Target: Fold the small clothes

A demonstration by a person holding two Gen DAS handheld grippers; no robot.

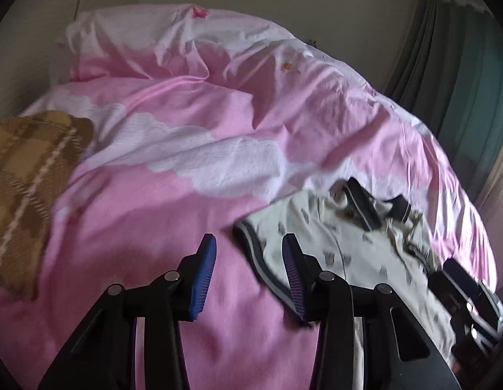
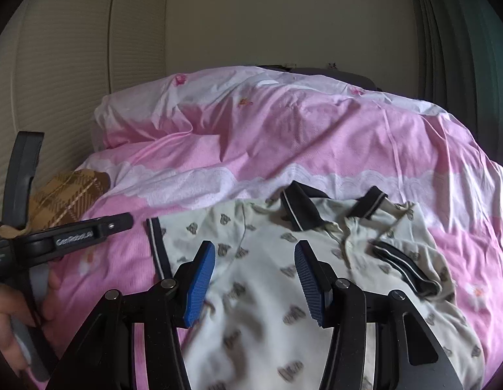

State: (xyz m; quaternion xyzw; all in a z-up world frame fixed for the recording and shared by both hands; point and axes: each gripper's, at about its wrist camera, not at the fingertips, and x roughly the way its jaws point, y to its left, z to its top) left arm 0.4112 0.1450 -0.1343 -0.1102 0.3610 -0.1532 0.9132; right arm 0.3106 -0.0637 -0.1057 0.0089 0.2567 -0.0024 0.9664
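Bed (image 1: 160,260): it has a pink cover with white cloud shapes, and it carries everything here.
Shirt (image 2: 267,276): a small pale shirt with little grey prints lies flat on the bed. Its dark collar (image 2: 300,208) is at the far end.
Pillow (image 1: 27,169): a brown check pillow lies at the left side of the bed, well apart from the shirt.
Left gripper (image 1: 248,273): its blue pads stand apart, with nothing between them. It hangs over the pink cover, just beside the shirt's left edge.
Right gripper (image 2: 254,276): its pads stand apart and hold nothing. It hangs over the middle of the shirt.
Hand (image 2: 11,318): it holds the left gripper's handle.
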